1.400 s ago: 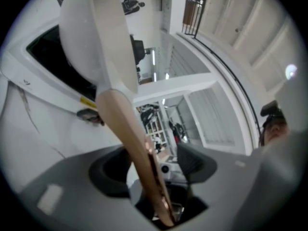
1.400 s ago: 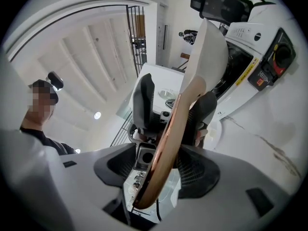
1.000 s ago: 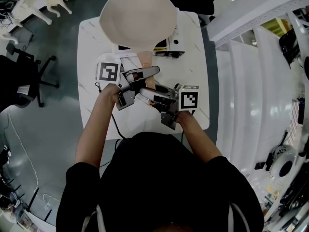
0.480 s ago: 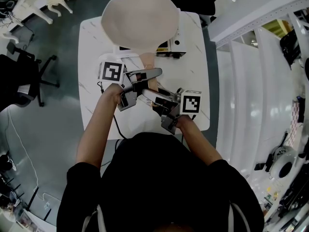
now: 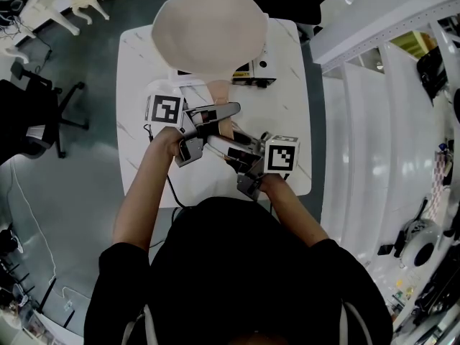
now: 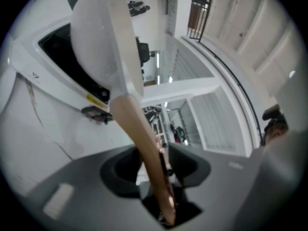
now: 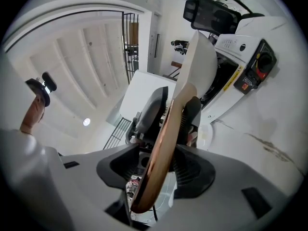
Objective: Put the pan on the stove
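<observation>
Both my sets of jaws have just been opening a little. The left gripper [image 6: 154, 150] and the right gripper [image 7: 172, 110] each have the wooden handle [image 5: 218, 90] of the pan [image 5: 208, 27] running between the pads, and as far as I can see the pads are on it, so I read this as a loosened clamp, not a release. Otherwise little has changed. In the head view the pan has crept a touch to the right and covers the same far end of the table [image 5: 140, 56], and my hands sit just about where they were a second ago. The pan lies over the stove [image 5: 251, 67], of which only the front strip with its knob peeks out from under the rim. To me the carrying is done or nearly so, and easing the grip suits a pan that is being settled. What I cannot make out is the point that matters most — whether the base rests on the cooktop or hangs just above it, since the bowl hides the cooking surface from above and my own views catch it only edge-on. The handle's tail end disappears deep in my left jaws. My own torso cuts off the table's near edge.
</observation>
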A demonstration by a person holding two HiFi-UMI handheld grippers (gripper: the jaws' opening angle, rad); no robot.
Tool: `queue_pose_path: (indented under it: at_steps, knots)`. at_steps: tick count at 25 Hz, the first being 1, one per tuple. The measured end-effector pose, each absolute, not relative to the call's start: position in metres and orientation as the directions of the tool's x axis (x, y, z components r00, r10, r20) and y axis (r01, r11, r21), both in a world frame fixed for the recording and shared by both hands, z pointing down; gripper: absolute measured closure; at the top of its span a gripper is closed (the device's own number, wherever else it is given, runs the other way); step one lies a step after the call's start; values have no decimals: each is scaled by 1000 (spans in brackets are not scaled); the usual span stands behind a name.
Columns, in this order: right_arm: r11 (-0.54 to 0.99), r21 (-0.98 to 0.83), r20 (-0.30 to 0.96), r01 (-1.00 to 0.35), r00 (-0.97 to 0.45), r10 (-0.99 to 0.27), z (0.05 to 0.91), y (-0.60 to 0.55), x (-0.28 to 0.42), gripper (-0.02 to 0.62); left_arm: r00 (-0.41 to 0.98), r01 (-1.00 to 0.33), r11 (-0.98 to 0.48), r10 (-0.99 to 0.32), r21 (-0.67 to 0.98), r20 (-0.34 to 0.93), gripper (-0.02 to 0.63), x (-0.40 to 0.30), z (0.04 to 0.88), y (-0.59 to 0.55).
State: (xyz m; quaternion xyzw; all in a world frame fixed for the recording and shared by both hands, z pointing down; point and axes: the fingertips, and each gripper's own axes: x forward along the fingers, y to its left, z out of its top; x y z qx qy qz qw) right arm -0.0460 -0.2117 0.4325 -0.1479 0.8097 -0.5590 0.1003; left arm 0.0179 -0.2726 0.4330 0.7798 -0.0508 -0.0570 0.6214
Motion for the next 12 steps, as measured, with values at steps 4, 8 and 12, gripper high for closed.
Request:
queue_pose_path:
  at_steps: [4, 8, 12]
  knots:
    - [330, -933, 21, -146, -936, -353, 434, -213, -43, 371, 987, 3, -226, -158, 974, -39, 350, 16, 430, -274]
    - [320, -936, 15, -149, -922, -386, 436, -217, -34, 367, 985, 7, -207, -165, 978, -42, 334, 14, 433, -273]
    - [301, -941, 22, -153, -917, -398, 441, -219, -31, 367, 982, 6, -204, -183, 979, -44, 327, 12, 435, -275]
